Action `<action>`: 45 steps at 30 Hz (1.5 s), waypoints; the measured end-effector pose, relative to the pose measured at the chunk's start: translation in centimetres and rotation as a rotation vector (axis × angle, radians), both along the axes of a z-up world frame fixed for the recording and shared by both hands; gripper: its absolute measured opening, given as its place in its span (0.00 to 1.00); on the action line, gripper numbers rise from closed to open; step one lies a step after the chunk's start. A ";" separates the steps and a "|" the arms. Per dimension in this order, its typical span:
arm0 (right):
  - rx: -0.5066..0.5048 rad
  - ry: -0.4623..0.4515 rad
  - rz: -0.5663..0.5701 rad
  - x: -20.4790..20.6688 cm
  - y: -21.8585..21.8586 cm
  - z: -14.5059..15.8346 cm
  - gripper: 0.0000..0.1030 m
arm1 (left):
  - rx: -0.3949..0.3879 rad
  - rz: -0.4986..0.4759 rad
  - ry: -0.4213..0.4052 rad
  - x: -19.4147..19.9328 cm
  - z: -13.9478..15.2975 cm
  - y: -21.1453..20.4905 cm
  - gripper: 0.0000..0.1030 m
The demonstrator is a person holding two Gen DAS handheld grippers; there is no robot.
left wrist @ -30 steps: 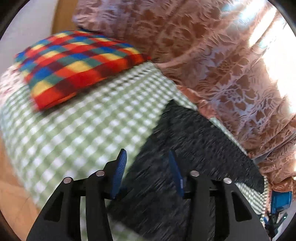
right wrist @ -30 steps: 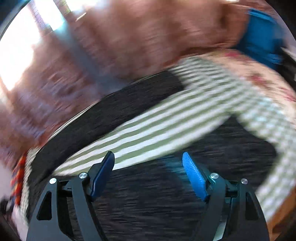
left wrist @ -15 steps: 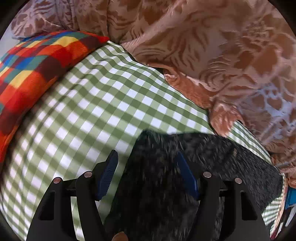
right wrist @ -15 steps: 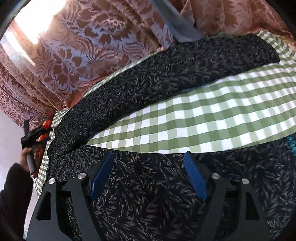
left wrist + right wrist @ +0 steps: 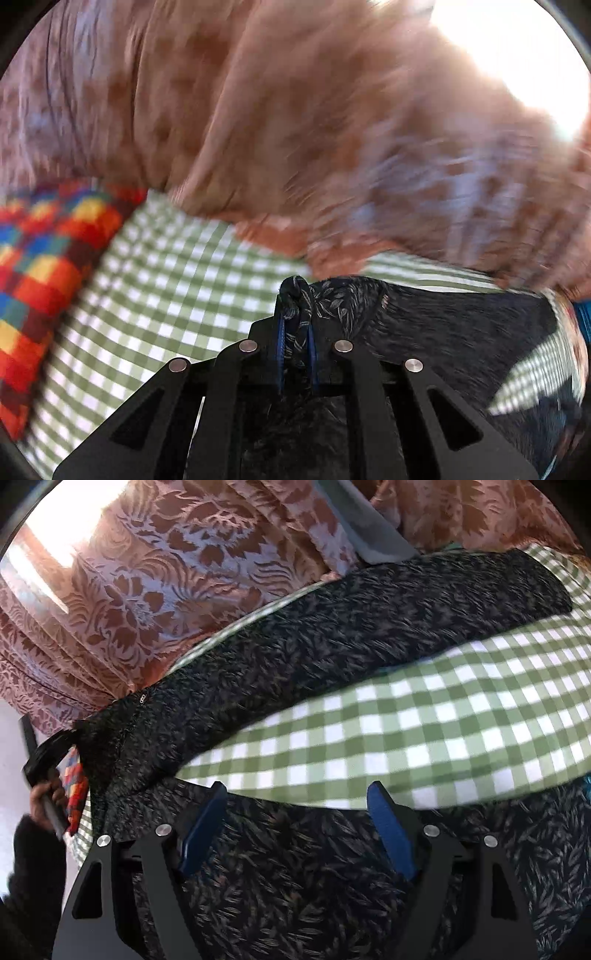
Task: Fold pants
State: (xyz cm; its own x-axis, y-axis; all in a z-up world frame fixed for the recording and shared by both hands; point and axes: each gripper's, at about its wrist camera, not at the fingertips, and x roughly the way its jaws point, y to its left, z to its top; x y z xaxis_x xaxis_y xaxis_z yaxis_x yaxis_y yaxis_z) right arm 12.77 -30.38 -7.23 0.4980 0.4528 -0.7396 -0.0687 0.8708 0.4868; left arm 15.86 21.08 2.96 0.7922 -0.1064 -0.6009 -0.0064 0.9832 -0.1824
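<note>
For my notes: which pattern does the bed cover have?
Green and white checks on the bed cover, clearest in the right wrist view.

Curtain [image 5: 295, 129] blurred, perhaps by motion

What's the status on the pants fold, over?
Left gripper shut on pants at the waistband corner. Right gripper open, low over the near leg. Pants spread on checked sheet, legs apart. Nothing in the way.
</note>
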 end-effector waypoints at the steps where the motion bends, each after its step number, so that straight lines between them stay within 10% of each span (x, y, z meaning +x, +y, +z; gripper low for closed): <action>1: 0.025 -0.002 0.015 0.3 0.2 0.3 0.76 | 0.002 -0.035 -0.036 -1.8 0.9 -0.6 0.08; 12: 0.332 0.120 0.063 11.6 3.7 1.0 0.48 | -0.041 -0.168 -0.120 -11.8 1.7 -2.3 0.08; 24: 0.330 0.281 -0.156 23.3 4.1 -1.5 0.47 | -0.011 -0.248 -0.125 -14.5 1.5 -2.6 0.08; 26: 0.298 0.300 -0.173 24.0 4.2 -1.9 0.28 | 0.004 -0.258 -0.119 -14.5 1.5 -2.7 0.08; 29: 0.191 0.296 -0.160 23.9 4.6 -1.8 0.07 | 0.007 -0.232 -0.103 -13.9 1.5 -2.3 0.08; 38: 0.267 0.026 -0.092 19.2 1.8 6.4 0.05 | 0.084 0.060 -0.118 -7.1 4.0 0.9 0.08; 45: 0.312 -0.139 0.053 7.6 -1.1 10.2 0.05 | 0.122 0.058 -0.152 -12.1 3.2 1.8 0.09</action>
